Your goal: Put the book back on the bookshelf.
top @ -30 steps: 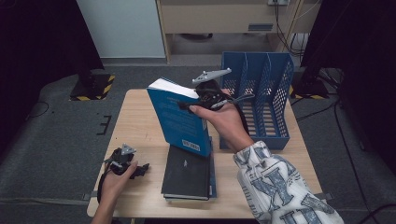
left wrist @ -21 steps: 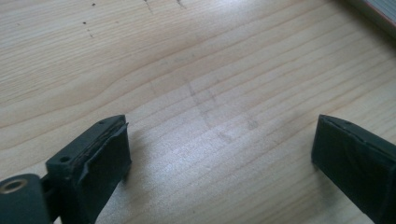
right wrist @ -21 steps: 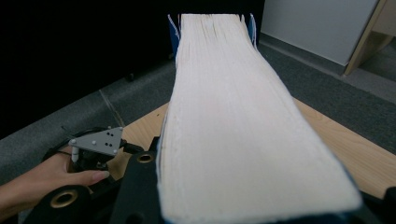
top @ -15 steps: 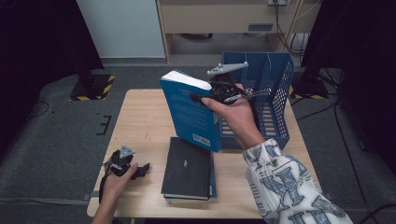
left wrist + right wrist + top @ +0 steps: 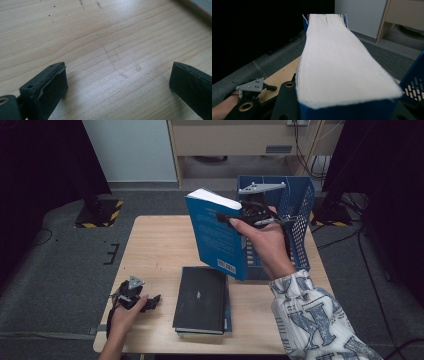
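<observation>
- Jaws of my right gripper [image 5: 239, 218] pinch the blue book [image 5: 216, 236], which has come up off the table [image 5: 155, 245] since a second ago and now hangs upright just beside the blue file rack [image 5: 299, 220].
- I judge slotting it into the rack comes next.
- My left gripper [image 5: 134, 295], left of the black book [image 5: 201, 299], has just been opening; jaws spread, nothing between.

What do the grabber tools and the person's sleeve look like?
Both grippers, left and right, are black with thick black jaws and a grey three-cornered plate on top. The right sleeve is white with dark blue letter patterns.
</observation>
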{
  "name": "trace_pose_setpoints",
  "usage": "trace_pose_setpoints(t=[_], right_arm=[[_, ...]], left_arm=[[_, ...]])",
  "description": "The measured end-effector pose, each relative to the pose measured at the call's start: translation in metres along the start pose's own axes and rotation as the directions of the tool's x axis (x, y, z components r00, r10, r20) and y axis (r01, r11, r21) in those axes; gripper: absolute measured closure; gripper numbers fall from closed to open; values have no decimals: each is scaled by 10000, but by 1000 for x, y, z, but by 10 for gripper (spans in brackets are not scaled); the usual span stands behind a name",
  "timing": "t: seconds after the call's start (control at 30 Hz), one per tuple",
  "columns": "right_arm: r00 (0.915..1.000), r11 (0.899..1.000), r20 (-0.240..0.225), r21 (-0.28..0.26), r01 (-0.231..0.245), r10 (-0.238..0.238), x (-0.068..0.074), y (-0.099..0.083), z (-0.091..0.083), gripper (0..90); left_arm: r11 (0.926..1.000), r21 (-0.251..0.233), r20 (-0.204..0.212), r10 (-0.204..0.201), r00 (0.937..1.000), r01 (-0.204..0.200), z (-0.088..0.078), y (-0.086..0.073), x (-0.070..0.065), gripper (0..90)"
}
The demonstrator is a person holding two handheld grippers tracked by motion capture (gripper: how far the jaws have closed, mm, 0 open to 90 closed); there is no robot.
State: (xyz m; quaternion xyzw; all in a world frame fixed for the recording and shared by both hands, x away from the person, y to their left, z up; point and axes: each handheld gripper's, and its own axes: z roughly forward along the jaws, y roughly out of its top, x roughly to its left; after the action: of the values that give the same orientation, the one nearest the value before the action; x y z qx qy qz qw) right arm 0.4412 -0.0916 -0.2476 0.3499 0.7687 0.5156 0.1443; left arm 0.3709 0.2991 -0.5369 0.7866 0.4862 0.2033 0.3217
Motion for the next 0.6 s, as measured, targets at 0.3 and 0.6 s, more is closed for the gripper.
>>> trace_pose_setpoints(t=[0.3, 0.6], right_arm=[[9975, 9993, 631, -240, -302, 317, -9, 8, -14, 610], [9909, 9963, 1111, -469, -716, 765, -26, 11, -32, 610]], left_arm=[[10000, 29, -26, -18, 10000, 18, 0, 0, 0, 7], [10000, 31, -45, -37, 10000, 37, 0, 0, -1, 7]])
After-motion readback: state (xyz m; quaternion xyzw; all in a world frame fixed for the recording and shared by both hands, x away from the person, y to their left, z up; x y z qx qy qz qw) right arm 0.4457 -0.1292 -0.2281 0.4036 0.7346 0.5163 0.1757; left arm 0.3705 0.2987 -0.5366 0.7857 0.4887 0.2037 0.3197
